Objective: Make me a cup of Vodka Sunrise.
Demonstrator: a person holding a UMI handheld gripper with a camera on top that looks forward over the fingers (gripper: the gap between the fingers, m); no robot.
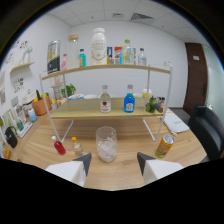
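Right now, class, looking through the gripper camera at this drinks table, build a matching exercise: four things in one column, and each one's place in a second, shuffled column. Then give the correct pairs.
Things
1. glass with ice
2. blue bottle
3. yellow can
4. small red bottle

Places
A. on the rack's lower shelf, beside a clear bottle with a red label
B. on the table, just ahead of the open gripper, between its fingers
C. on the table, left of the glass
D. on the table, right of the glass

Pairs: 1-B, 2-A, 3-D, 4-C
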